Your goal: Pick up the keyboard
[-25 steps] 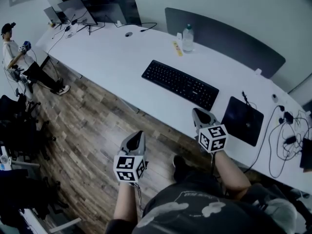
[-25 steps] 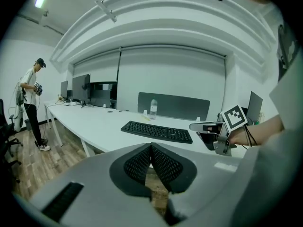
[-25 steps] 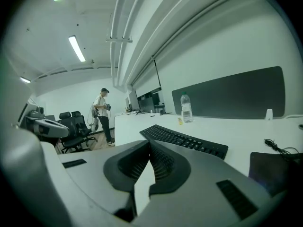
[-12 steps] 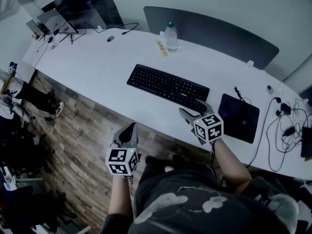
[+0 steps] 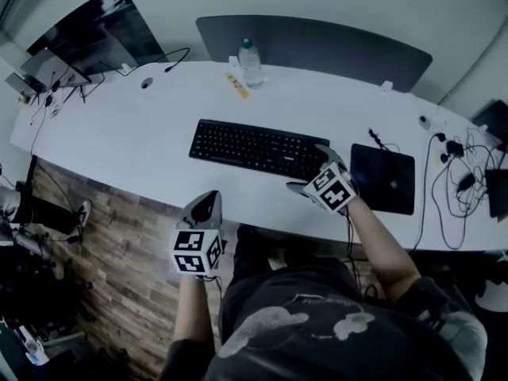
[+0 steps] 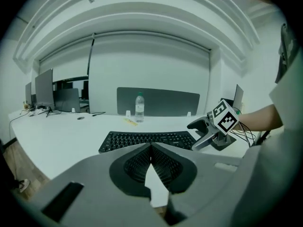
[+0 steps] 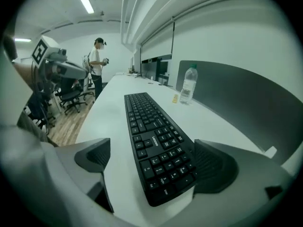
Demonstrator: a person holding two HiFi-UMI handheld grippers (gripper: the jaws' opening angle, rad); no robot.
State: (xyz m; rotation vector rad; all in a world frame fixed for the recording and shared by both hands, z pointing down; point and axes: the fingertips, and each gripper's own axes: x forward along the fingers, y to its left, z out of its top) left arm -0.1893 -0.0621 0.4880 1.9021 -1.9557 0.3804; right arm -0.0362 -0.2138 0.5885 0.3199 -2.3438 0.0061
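Keyboard [image 5: 259, 149] flat, lengthwise along table edge

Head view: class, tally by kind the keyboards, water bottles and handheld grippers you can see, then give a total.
Keyboard: 1
Water bottle: 1
Grippers: 2, the left gripper, jaws together, and the right gripper, whose jaws have just been opening, with the keyboard's end between them
Total: 4
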